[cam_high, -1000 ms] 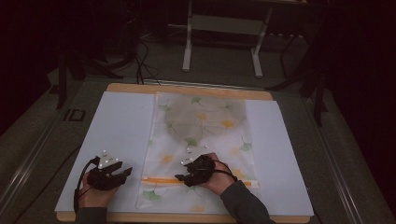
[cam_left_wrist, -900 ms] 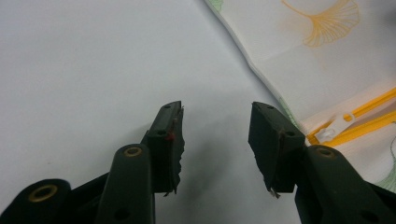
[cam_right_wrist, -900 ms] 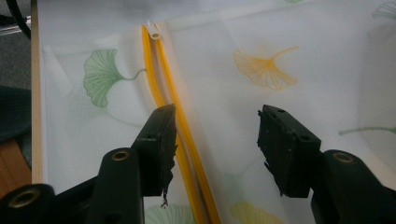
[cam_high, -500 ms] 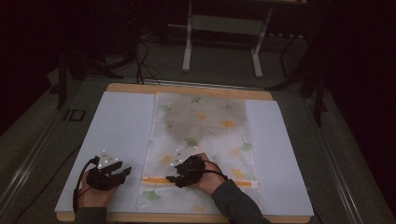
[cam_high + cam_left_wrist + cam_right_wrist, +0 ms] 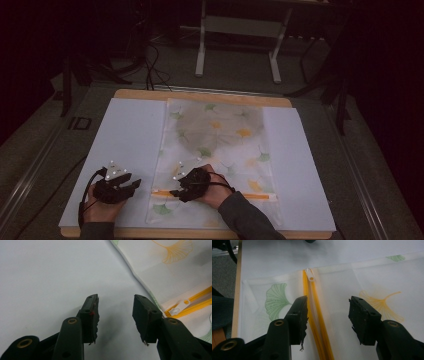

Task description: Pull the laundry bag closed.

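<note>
The right gripper [image 5: 328,320], open and just closing a little, hovers over the white leaf-printed mesh bag's [image 5: 220,145] yellow zipper [image 5: 317,322]; the left gripper [image 5: 115,315] stands open at its nine o'clock.

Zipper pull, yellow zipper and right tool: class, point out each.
zipper pull [image 5: 311,279], right gripper view, its white tab.
yellow zipper [image 5: 318,322], right gripper view, its tape.
right tool [image 5: 327,315], right gripper view, between its fingertips.

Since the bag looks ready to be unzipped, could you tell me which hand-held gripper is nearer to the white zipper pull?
Left. The left hand-held gripper sits on the white mat just beside the zipper pull; the right hand-held gripper straddles the yellow zipper farther along the bag.
</note>
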Demonstrator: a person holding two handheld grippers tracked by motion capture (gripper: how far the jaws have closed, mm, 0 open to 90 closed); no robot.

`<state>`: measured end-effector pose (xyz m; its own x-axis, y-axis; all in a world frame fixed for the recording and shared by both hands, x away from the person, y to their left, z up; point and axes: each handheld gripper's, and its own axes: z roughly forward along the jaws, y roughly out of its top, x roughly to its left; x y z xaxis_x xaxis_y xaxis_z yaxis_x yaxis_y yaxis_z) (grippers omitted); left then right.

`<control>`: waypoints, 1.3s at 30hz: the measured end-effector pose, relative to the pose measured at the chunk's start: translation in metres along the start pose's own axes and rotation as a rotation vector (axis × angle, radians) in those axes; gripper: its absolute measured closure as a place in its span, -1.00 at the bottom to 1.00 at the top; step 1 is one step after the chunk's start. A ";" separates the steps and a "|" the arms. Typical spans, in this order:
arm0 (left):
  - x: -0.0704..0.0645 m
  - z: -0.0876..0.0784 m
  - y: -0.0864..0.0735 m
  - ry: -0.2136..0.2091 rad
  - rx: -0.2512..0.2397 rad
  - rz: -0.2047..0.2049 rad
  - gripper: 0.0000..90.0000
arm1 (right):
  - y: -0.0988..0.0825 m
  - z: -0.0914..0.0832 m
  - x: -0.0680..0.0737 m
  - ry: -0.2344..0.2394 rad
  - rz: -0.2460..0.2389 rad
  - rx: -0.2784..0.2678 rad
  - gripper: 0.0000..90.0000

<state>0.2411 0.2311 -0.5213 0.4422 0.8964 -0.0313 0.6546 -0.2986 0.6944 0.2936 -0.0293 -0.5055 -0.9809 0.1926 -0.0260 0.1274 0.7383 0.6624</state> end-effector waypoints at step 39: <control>0.002 -0.001 0.000 0.013 0.008 -0.005 0.24 | 0.022 0.041 0.008 0.103 -0.021 -0.002 0.61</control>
<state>0.2413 0.2330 -0.5213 0.4312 0.9019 -0.0254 0.6617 -0.2970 0.6884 0.2948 0.0151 -0.5221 -0.9933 0.1097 0.0370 0.1065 0.7399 0.6642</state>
